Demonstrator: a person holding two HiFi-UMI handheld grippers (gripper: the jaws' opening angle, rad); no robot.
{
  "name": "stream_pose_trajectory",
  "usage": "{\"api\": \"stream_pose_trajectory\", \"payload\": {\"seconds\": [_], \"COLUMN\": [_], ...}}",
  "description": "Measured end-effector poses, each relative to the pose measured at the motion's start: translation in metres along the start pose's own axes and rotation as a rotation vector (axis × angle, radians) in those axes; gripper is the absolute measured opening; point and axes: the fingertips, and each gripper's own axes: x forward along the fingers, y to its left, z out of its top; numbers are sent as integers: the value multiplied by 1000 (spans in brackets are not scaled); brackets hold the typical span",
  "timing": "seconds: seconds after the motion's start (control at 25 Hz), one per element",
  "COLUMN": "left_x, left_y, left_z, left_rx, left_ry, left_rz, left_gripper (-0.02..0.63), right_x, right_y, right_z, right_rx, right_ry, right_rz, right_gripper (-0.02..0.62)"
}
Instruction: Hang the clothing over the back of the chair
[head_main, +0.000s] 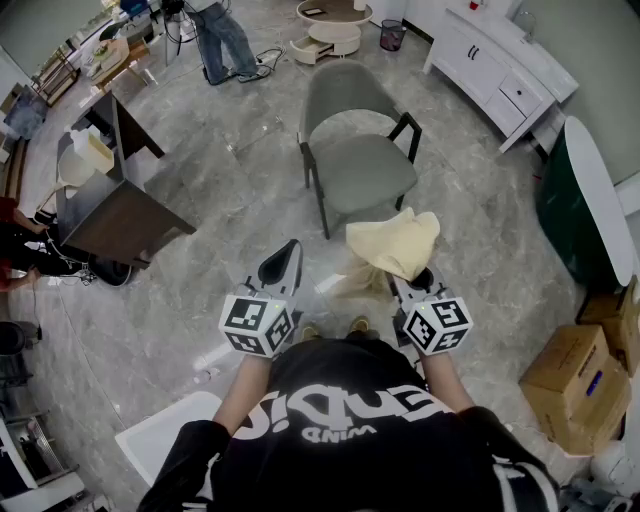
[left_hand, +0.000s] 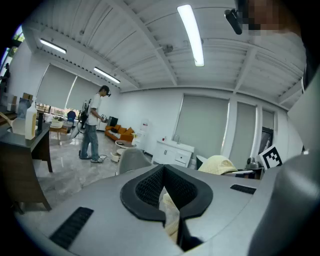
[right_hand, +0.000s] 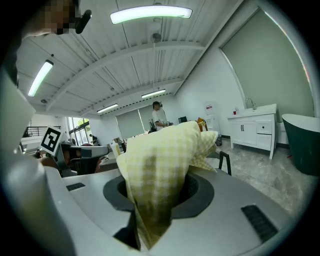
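A pale yellow checked piece of clothing (head_main: 395, 243) is bunched on top of my right gripper (head_main: 418, 284), which is shut on it; in the right gripper view the clothing (right_hand: 160, 172) rises out of the jaws and hides what lies ahead. A shaded fold hangs down and left toward my left gripper (head_main: 288, 258). In the left gripper view the fingertips meet, and a strip of the clothing (left_hand: 169, 209) shows in the gap behind them. The grey chair (head_main: 355, 150) with dark legs stands just ahead, seat facing me, back on the far side; the chair (left_hand: 131, 159) shows beyond the left jaws.
A dark desk (head_main: 115, 215) stands to the left and a white cabinet (head_main: 500, 70) at the far right. A dark green tub (head_main: 580, 200) and cardboard boxes (head_main: 580, 385) line the right side. A person (head_main: 225, 40) stands far back near a round white table (head_main: 335, 25).
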Motion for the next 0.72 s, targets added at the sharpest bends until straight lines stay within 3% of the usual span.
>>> {"api": "stream_pose_trajectory", "payload": {"seconds": [0.72], "left_x": [-22], "left_y": [17], "left_z": [-9], "left_rx": [35], "left_ry": [31], "left_rz": [-97], "left_gripper": [15], "right_x": [-8], "right_y": [26], "right_z": [-4], "right_rx": [18], "right_ry": [-26], "right_rz": [-58], "right_gripper": [132]}}
